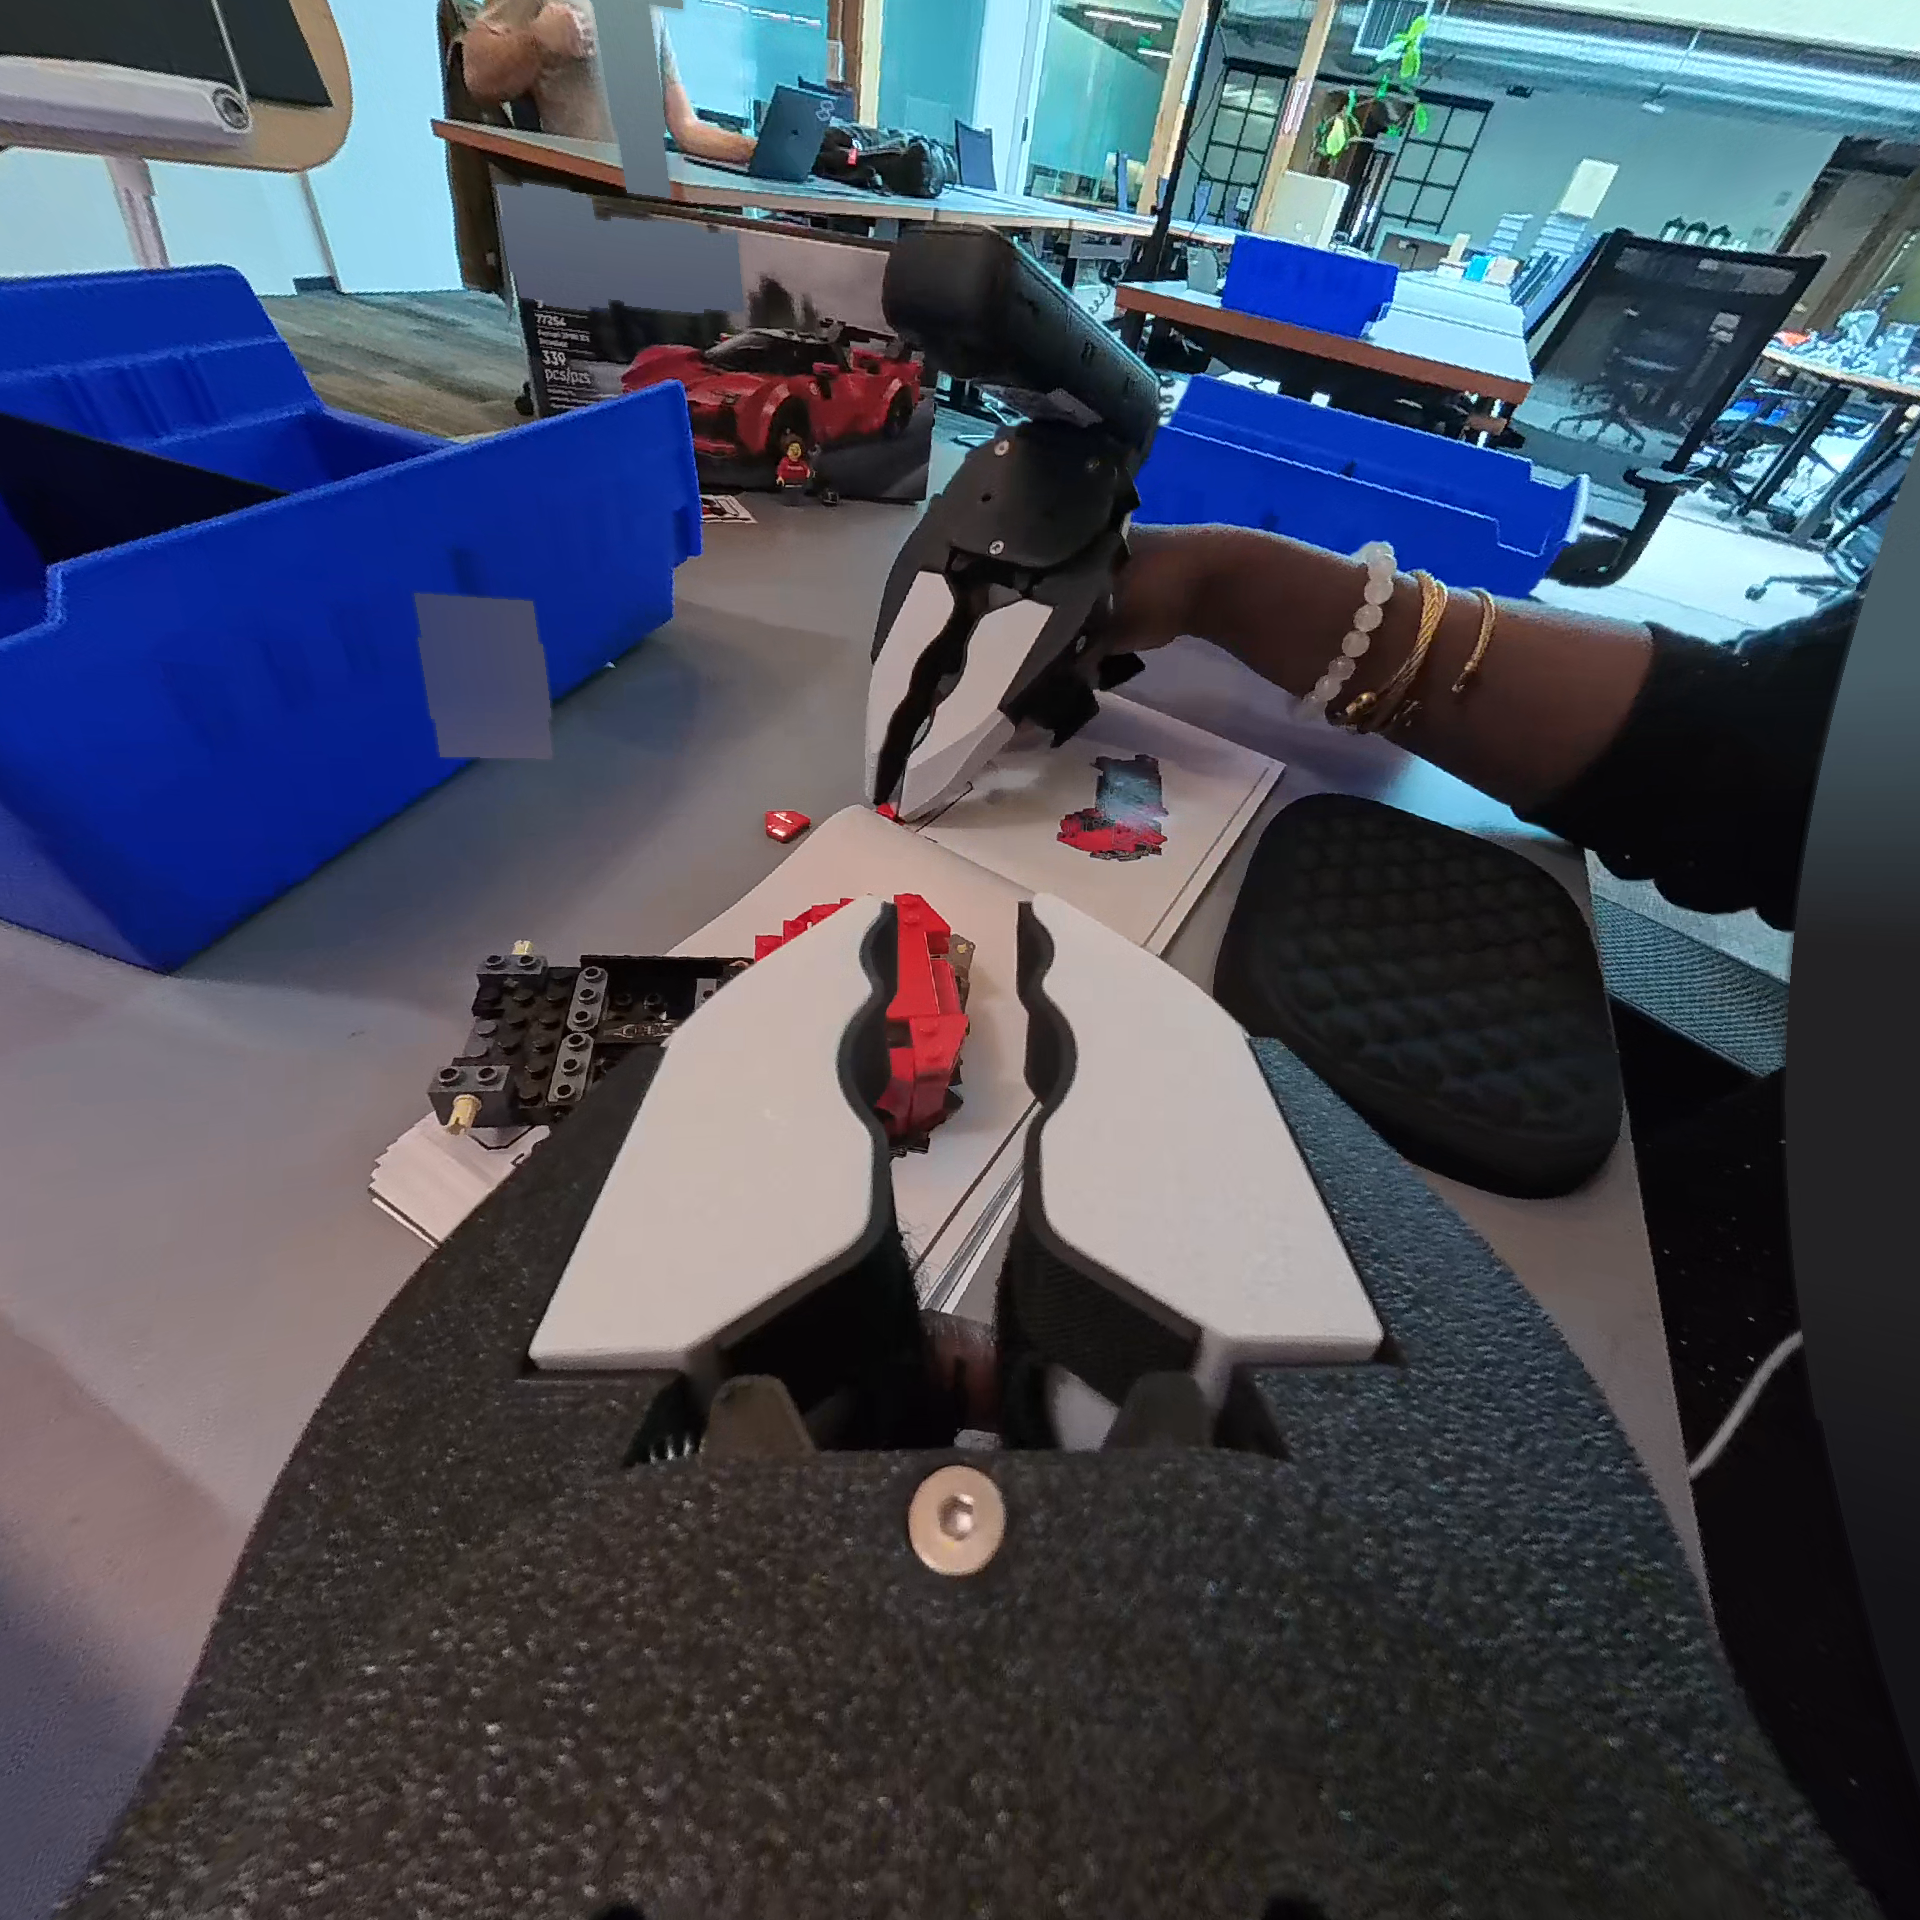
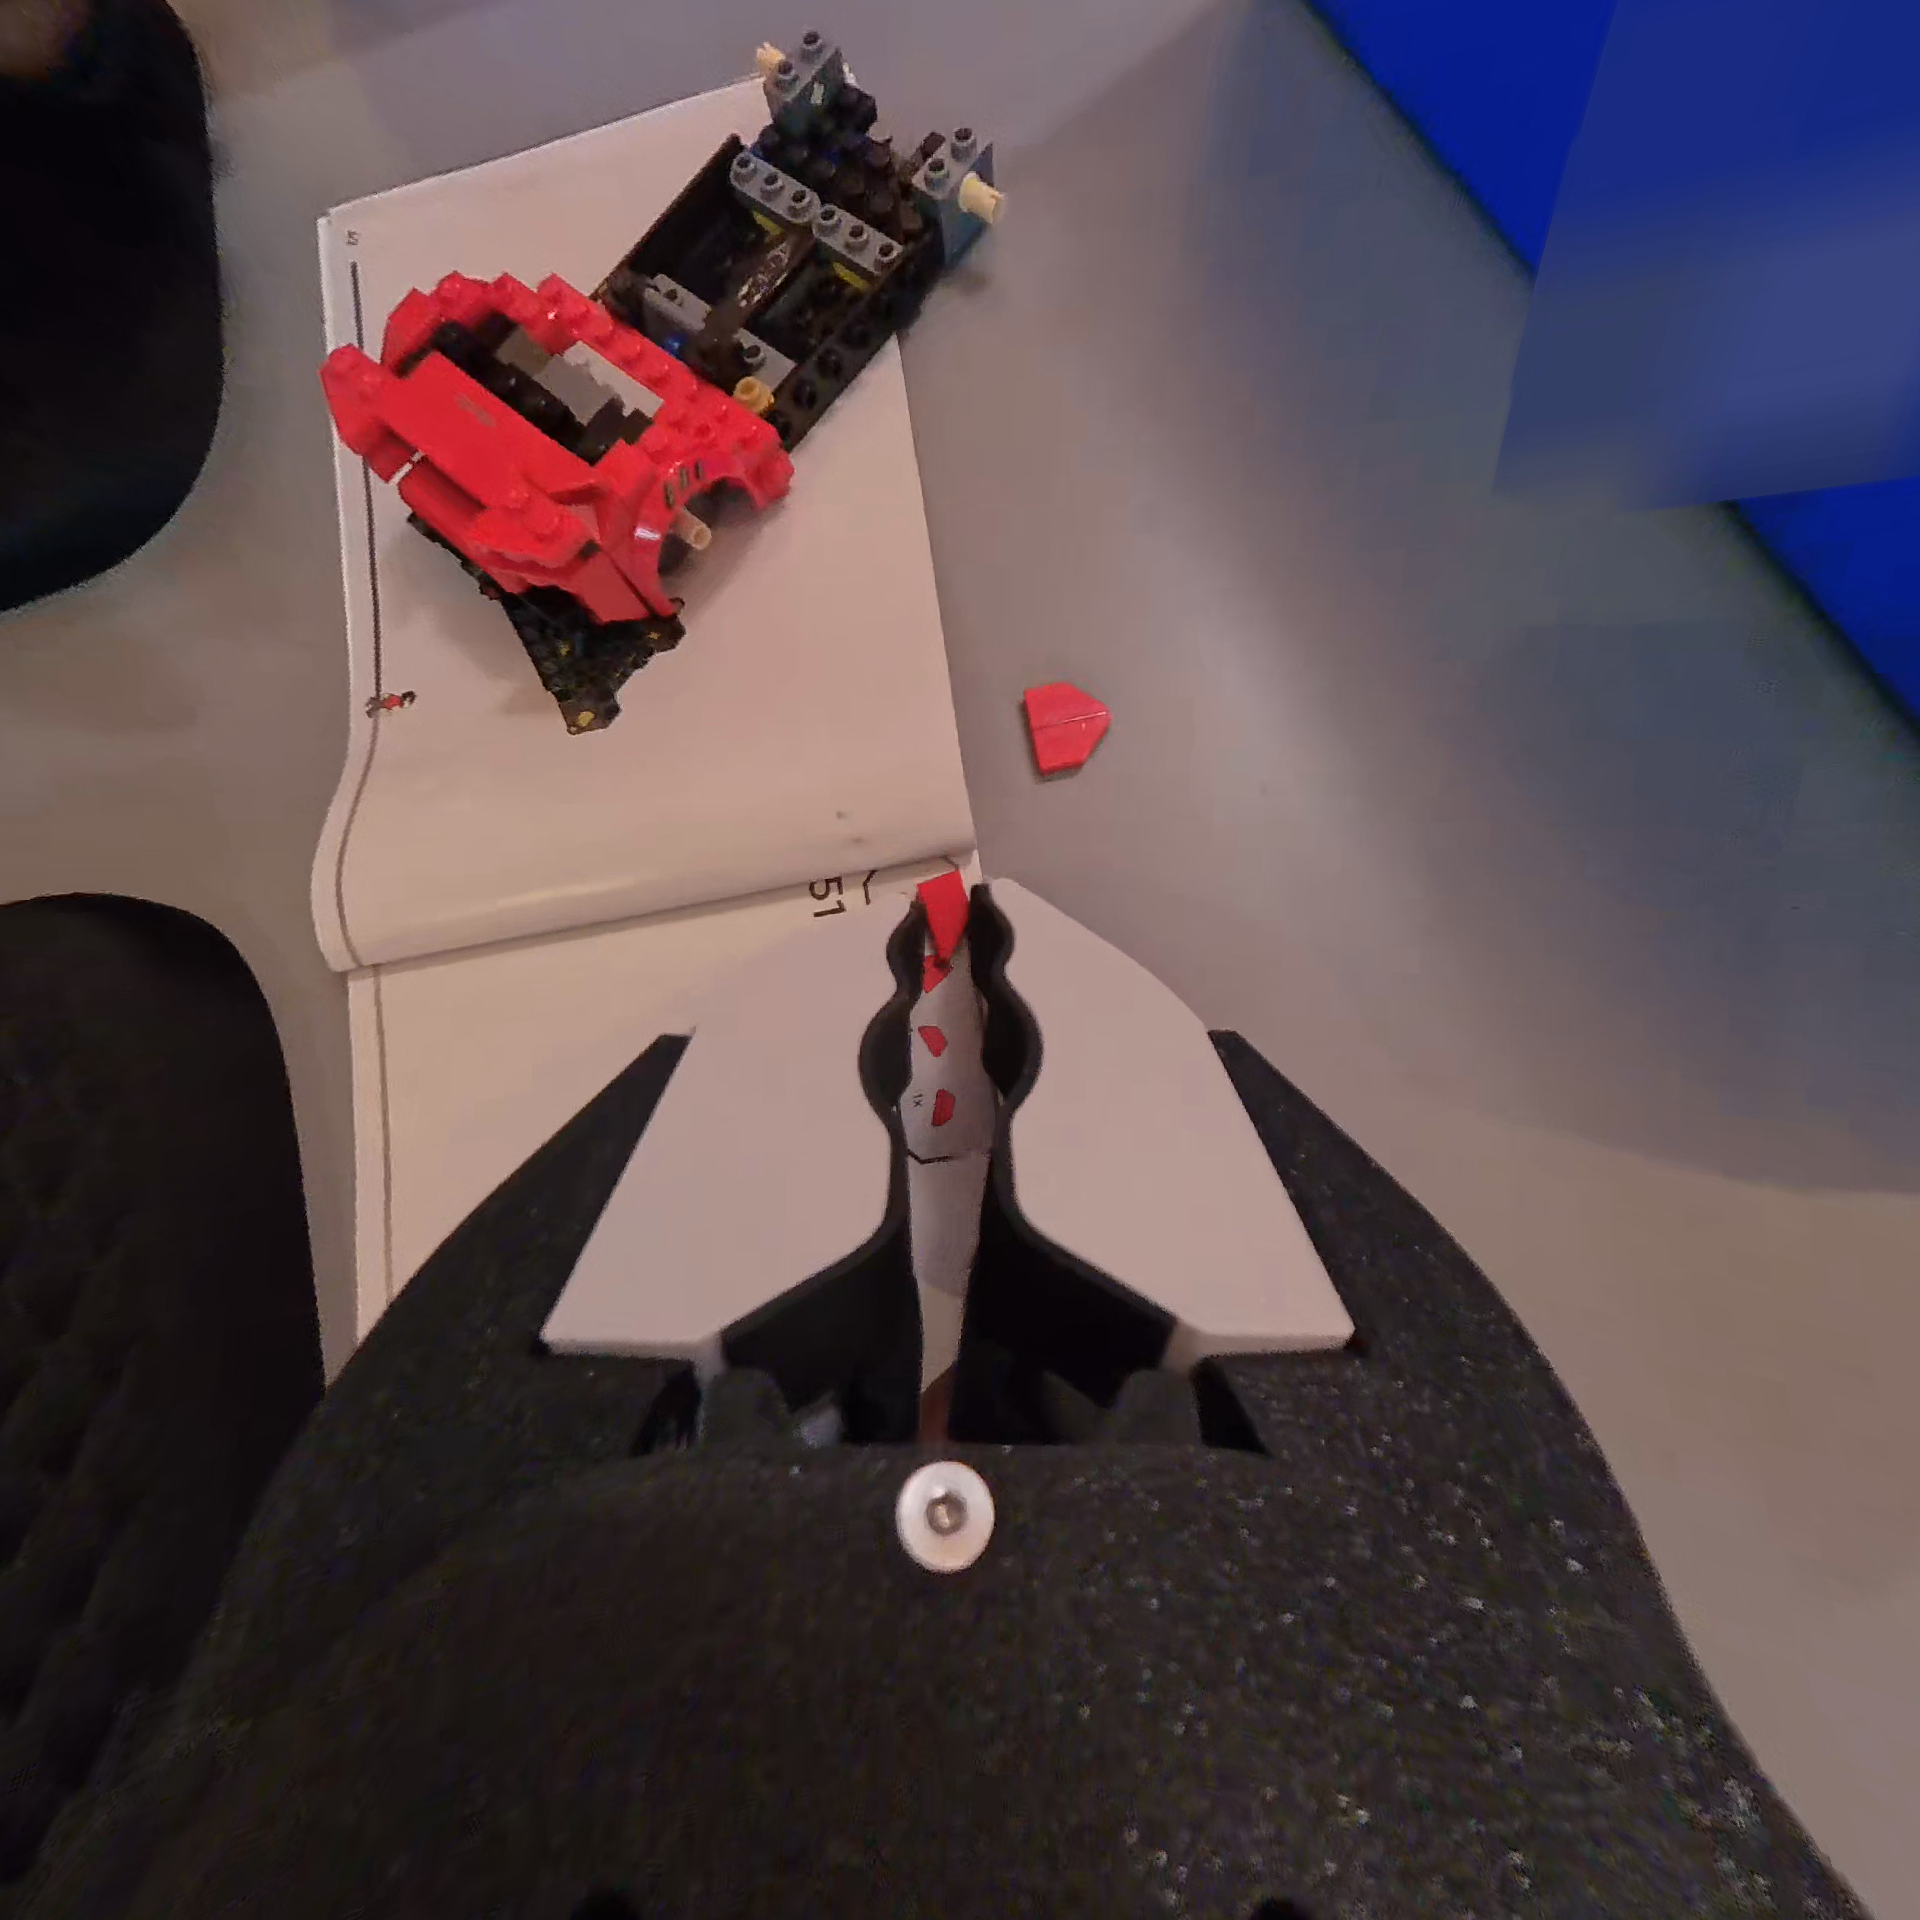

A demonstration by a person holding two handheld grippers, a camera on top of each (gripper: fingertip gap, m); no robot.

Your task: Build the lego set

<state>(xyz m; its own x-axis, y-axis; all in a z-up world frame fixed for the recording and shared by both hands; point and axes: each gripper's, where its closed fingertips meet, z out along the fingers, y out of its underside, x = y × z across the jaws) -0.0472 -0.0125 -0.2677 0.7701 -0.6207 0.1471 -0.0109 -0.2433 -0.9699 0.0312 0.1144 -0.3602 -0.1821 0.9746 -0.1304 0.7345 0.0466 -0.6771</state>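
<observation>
My right gripper (image 2: pixel 948 902) points down at the fold of the open instruction booklet (image 2: pixel 675 769), its tips shut on a small red piece (image 2: pixel 943 914). The left wrist view shows the same red piece at its tips (image 1: pixel 891 808). A part-built red car body (image 2: pixel 520 457) rests on the booklet's far page, joined to a black chassis (image 2: pixel 810 239). No gripper touches it. My left gripper (image 1: pixel 956 914) is open and hangs over the car body (image 1: pixel 925 997), with a clear gap at its right finger. A loose red wedge piece (image 2: pixel 1065 727) lies on the grey table beside the booklet.
A large blue bin (image 1: pixel 312 623) stands to the left and another (image 1: pixel 1351 488) at the back right. The set's box (image 1: pixel 790 395) stands upright behind. A black padded rest (image 1: pixel 1423 987) lies right of the booklet. A person's hand with bracelets (image 1: pixel 1382 644) holds the right gripper. The tips of one gripper are about 20 centimetres away from the tips of the other.
</observation>
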